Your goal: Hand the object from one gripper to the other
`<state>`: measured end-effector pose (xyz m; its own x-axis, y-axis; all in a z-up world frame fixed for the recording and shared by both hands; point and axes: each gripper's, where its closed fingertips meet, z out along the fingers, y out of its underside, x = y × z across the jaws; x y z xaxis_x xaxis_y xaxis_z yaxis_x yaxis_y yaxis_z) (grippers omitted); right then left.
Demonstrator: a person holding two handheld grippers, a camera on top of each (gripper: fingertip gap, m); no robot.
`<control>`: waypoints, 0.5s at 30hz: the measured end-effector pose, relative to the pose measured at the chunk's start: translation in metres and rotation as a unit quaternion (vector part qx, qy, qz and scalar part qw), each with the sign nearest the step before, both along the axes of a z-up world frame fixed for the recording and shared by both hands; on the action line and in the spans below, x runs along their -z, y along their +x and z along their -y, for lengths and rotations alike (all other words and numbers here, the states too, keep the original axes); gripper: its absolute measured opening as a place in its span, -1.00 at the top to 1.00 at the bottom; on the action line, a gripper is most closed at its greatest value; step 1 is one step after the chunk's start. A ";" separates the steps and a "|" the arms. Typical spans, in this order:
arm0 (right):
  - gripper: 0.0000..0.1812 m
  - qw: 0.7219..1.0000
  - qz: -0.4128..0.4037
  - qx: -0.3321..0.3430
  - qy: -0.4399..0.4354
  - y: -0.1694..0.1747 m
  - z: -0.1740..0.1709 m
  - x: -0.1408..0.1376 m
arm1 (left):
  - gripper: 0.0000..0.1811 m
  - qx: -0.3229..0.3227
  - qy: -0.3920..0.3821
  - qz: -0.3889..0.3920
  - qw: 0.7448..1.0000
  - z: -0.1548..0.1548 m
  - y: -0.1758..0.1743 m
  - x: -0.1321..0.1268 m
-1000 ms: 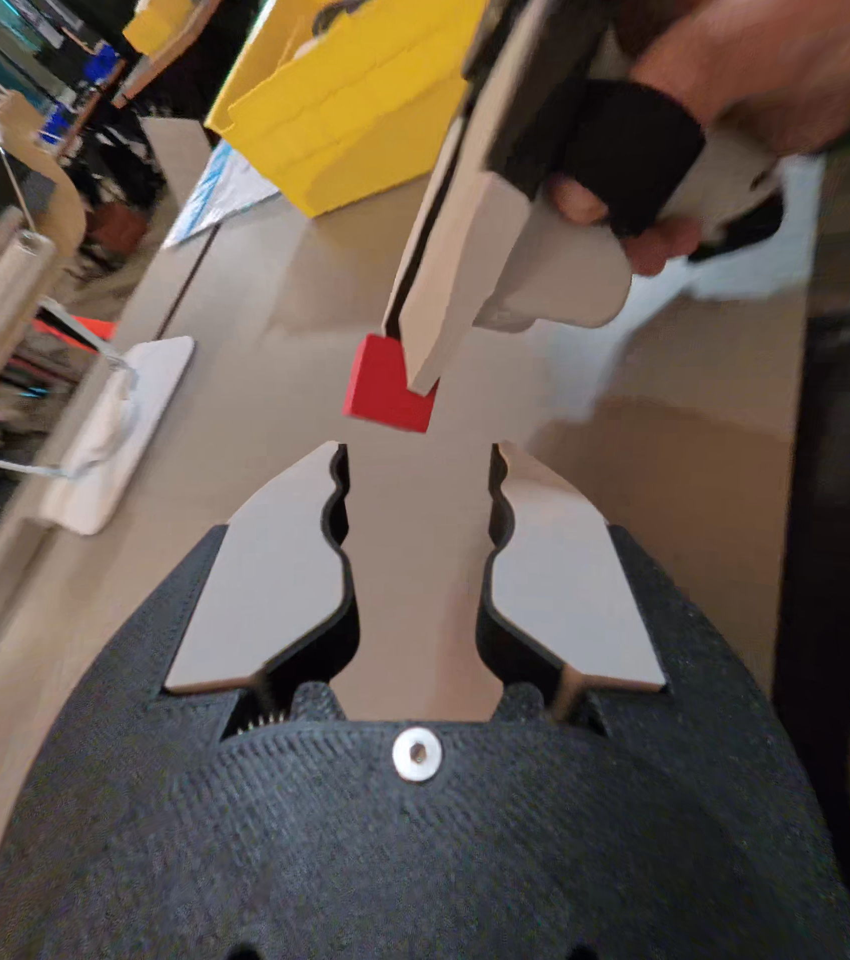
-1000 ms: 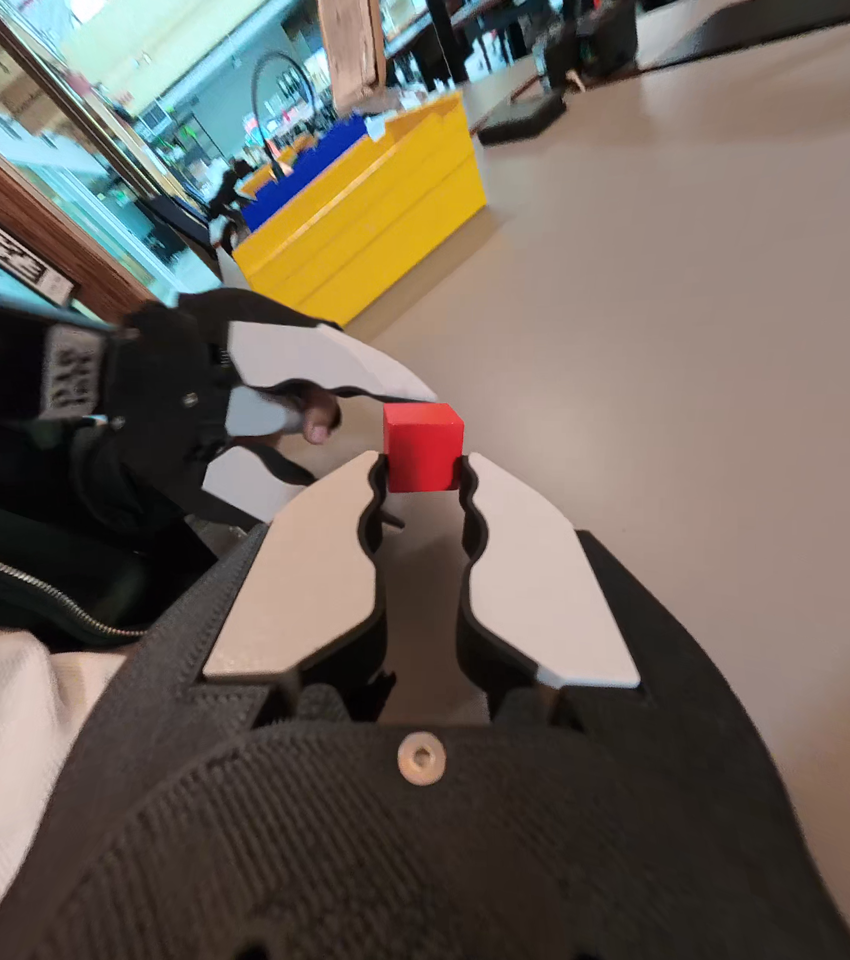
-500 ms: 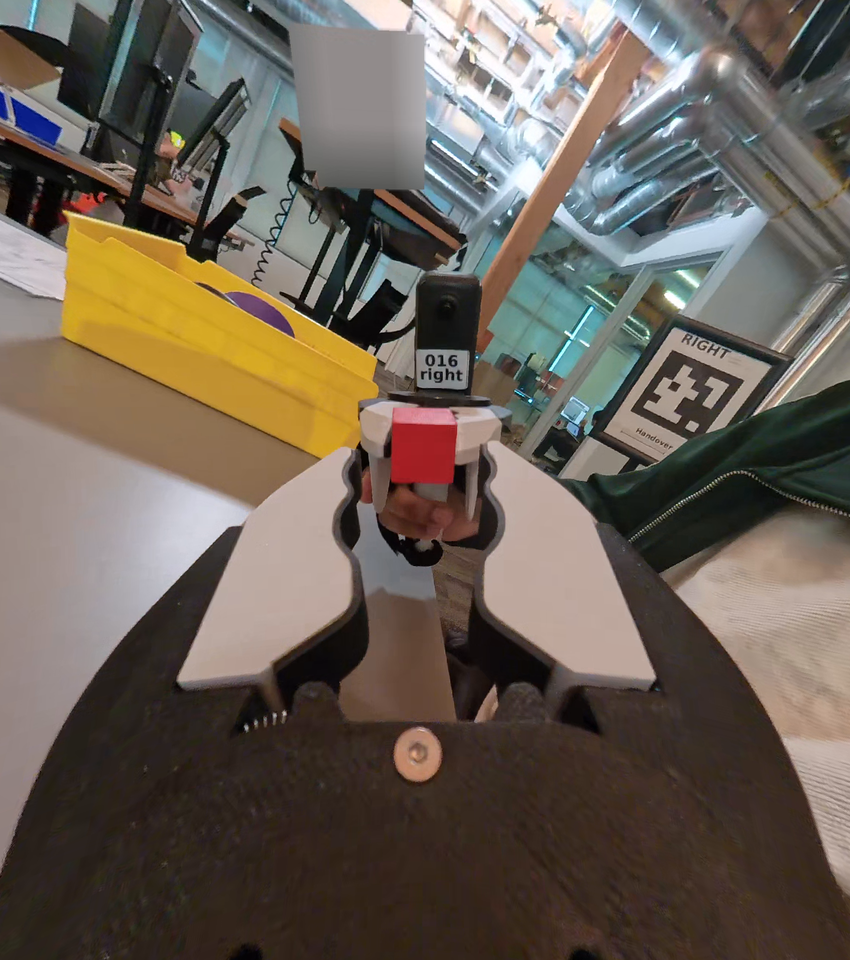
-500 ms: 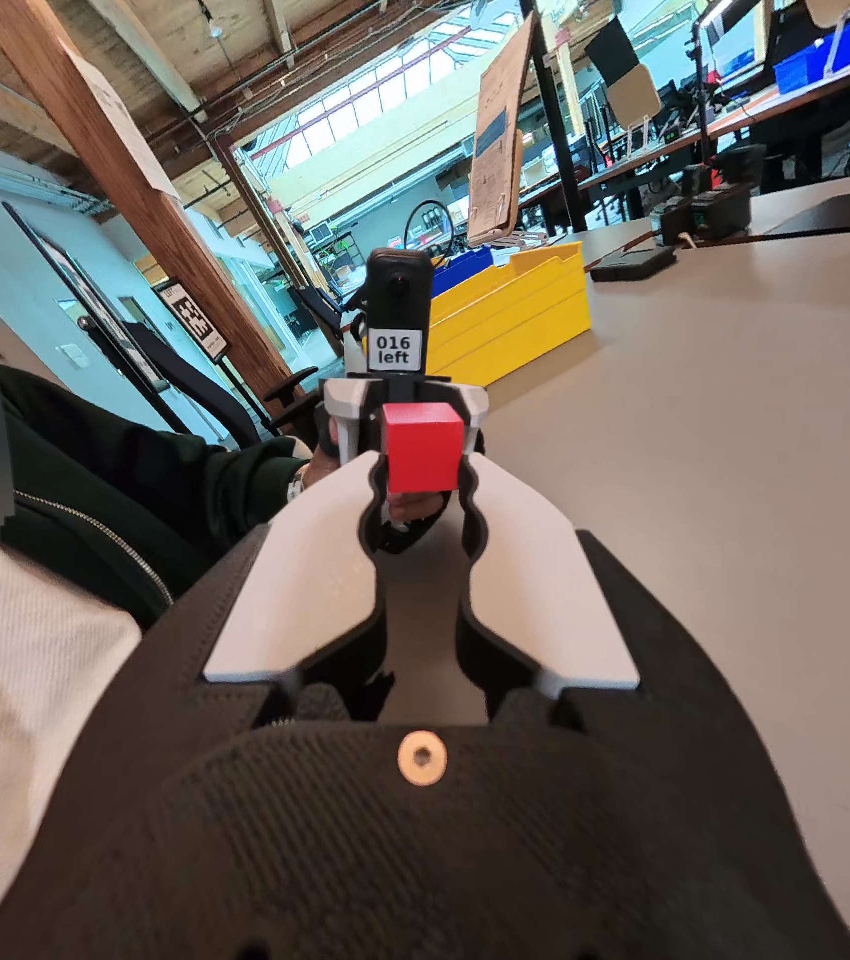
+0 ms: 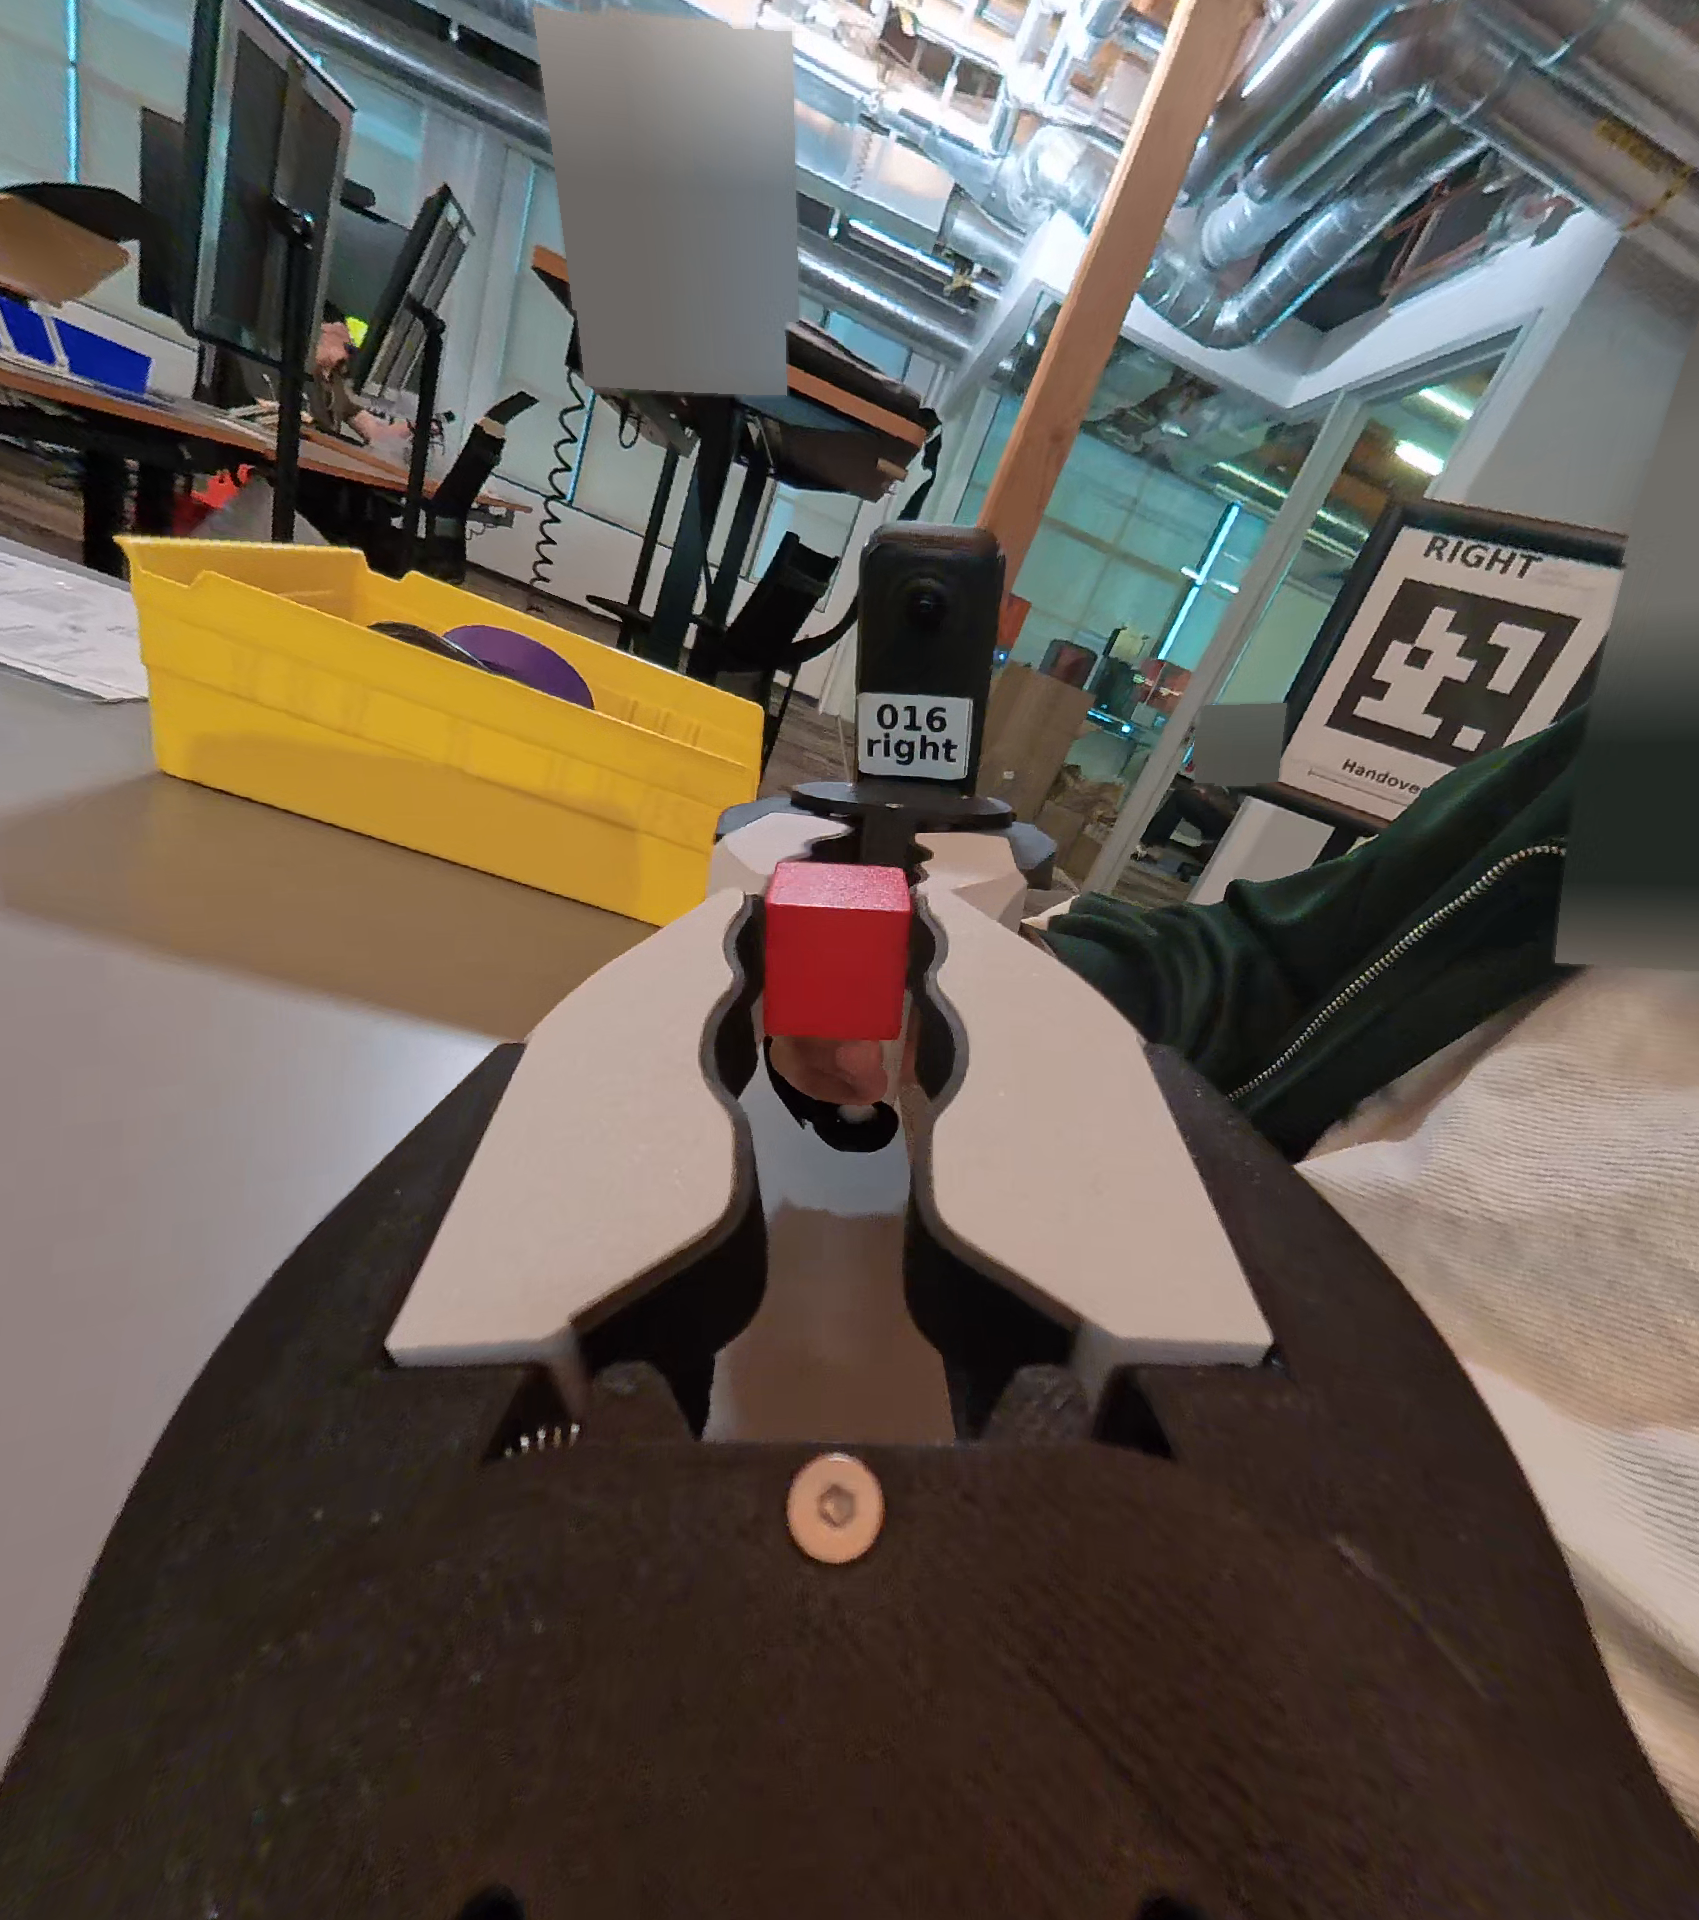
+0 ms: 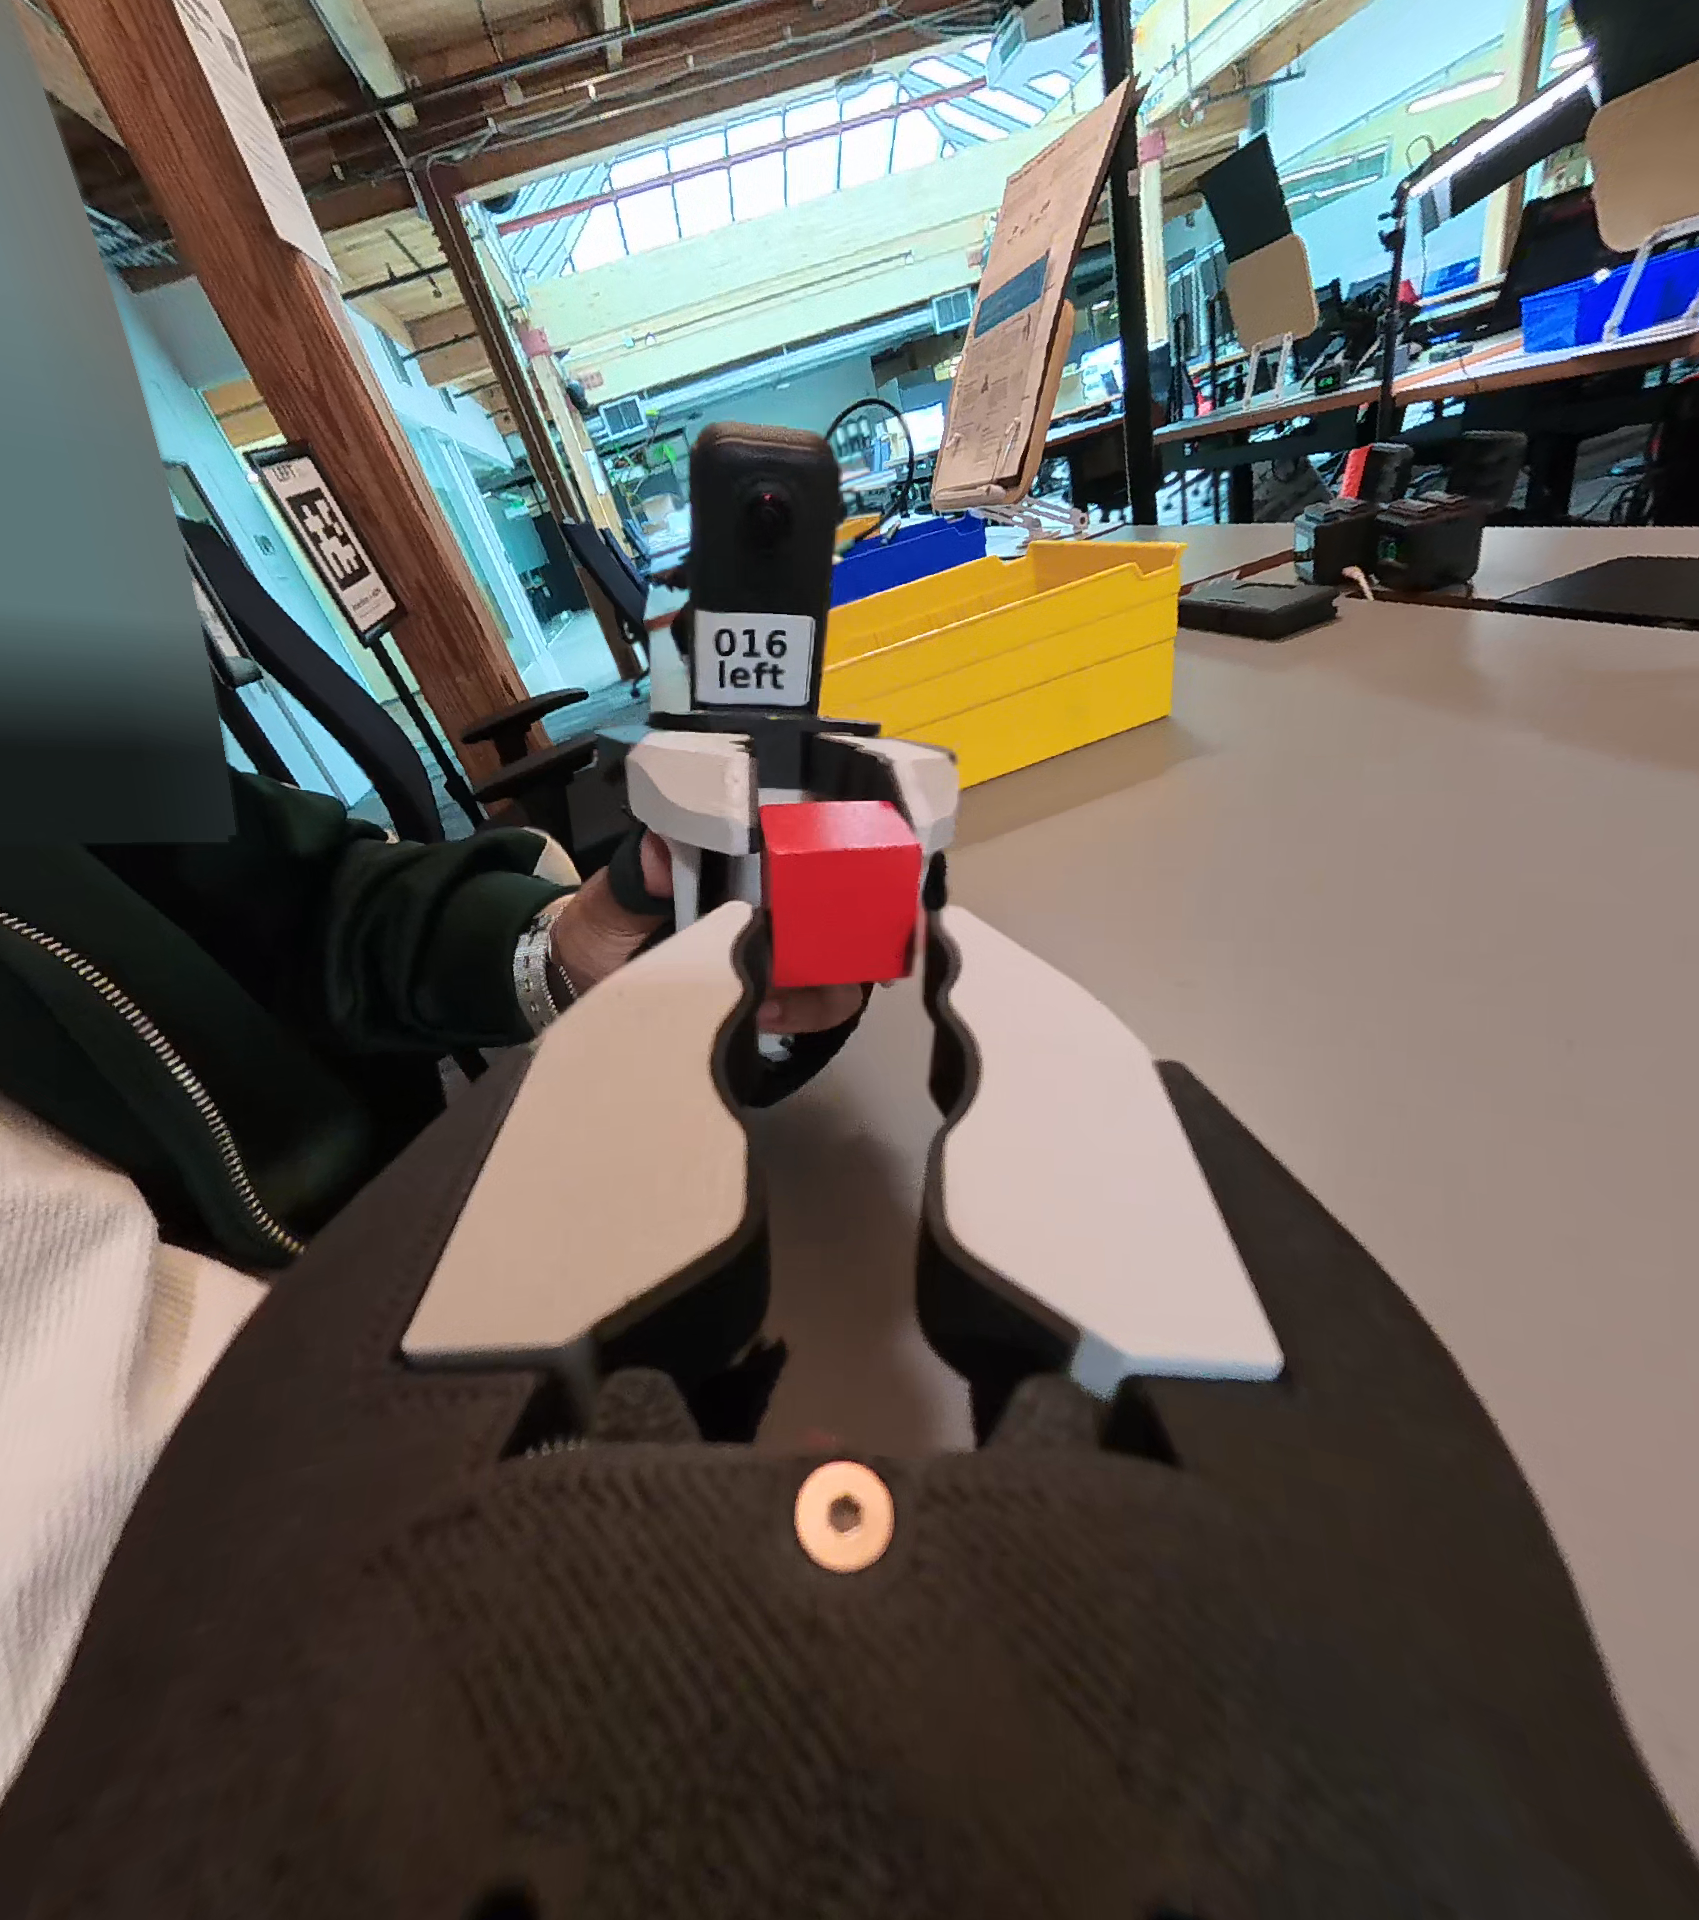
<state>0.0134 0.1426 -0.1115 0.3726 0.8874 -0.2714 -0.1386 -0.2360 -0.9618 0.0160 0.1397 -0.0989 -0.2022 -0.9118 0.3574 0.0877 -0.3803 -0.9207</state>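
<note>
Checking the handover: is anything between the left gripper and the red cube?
Nothing visible stands between them. The red cube sits between the fingertips of the left gripper, which press against its sides, while the right gripper grips it from the opposite side.

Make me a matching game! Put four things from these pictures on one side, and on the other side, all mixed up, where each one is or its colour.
Things:
1. cube
2. bin
3. purple round thing
4. sleeve

Places or colours:
A. standing on the table
B. inside the bin
C. between the left gripper fingertips
D. dark green

Pairs: 1-C, 2-A, 3-B, 4-D
</note>
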 end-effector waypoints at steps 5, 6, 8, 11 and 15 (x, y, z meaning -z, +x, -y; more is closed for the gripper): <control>0.01 0.996 -0.032 0.081 0.027 0.019 -0.020 -0.011 | 0.70 -0.006 -0.009 0.008 1.000 -0.005 -0.004 -0.004; -0.04 0.994 -0.031 0.095 0.047 0.023 -0.021 -0.014 | 0.70 -0.005 -0.019 0.008 1.000 -0.007 -0.005 -0.004; -0.11 0.988 -0.009 0.112 0.104 0.027 -0.021 -0.020 | 0.70 0.001 -0.045 0.012 0.999 -0.009 -0.006 -0.003; -0.04 0.973 0.083 0.086 0.199 0.017 -0.010 -0.013 | 0.70 0.019 -0.092 0.016 0.995 -0.012 -0.007 -0.001; 0.31 0.930 0.188 0.063 0.308 0.007 0.002 0.000 | 0.69 0.085 -0.204 0.002 0.975 -0.009 -0.004 0.005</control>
<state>0.0204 0.1407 -0.1111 0.4503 0.7740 0.4451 0.2463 0.3714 -0.8952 0.0116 0.1484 -0.1037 -0.3397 -0.6477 0.6819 -0.0043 -0.7240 -0.6898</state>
